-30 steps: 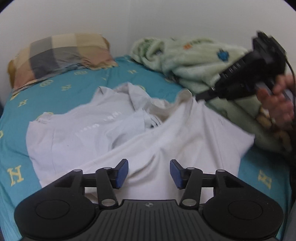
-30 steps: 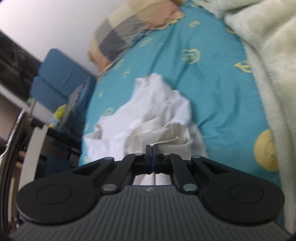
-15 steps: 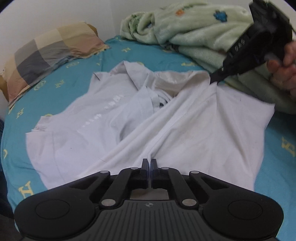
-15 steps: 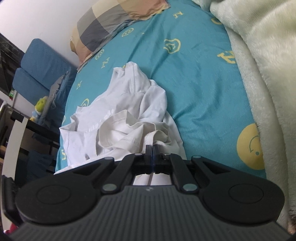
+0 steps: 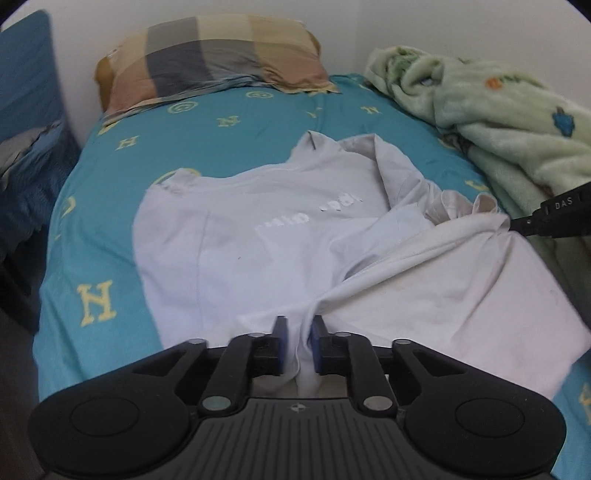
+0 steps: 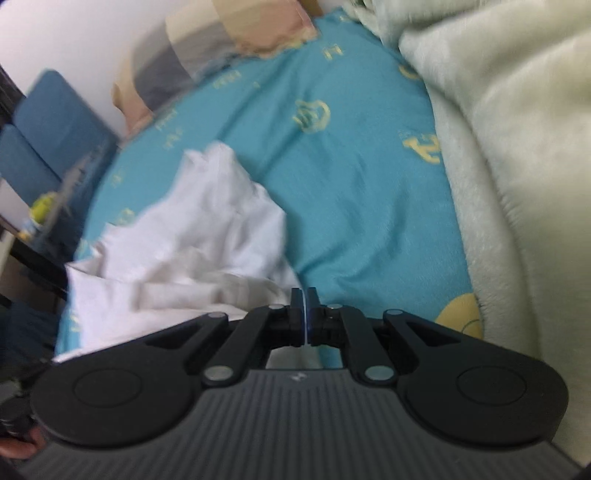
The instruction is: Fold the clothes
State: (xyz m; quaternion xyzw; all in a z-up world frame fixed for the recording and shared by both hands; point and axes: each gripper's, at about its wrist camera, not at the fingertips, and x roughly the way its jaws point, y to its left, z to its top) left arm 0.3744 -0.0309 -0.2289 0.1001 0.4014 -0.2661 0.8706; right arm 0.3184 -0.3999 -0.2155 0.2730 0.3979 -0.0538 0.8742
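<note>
Left-wrist view, read from left to right: a blue upholstered chair [image 5: 26, 92] stood at the left edge of the frame; a checked pillow [image 5: 210, 62] lay at the upper centre against the white wall [image 5: 406, 26]; a teal bedsheet [image 5: 110, 206] with yellow letter motifs filled the middle ground; a pale green fleece blanket [image 5: 491, 122] was heaped at the upper right. The white T-shirt [image 5: 258, 251] lay rumpled across the centre of the sheet, printed side up, with its right part lifted into a ridge. At the lower centre the left gripper [image 5: 297, 345] had just been opening, its blue pads [image 5: 279, 343] a narrow gap apart; a fold of the T-shirt passed between them, and whether the pads pressed on it could not be told. At the right edge the tip of the right gripper [image 5: 524, 224] met the raised collar end of the T-shirt. Right-wrist view, blurred: the chair [image 6: 44, 122] appeared at the left, the T-shirt [image 6: 192, 251] at the lower left of the sheet [image 6: 351, 184], and the blanket [image 6: 517, 147] along the right. The right gripper [image 6: 306, 314] at the lower centre had its fingers closed together, with a thin edge of white cloth pinched between them.
</note>
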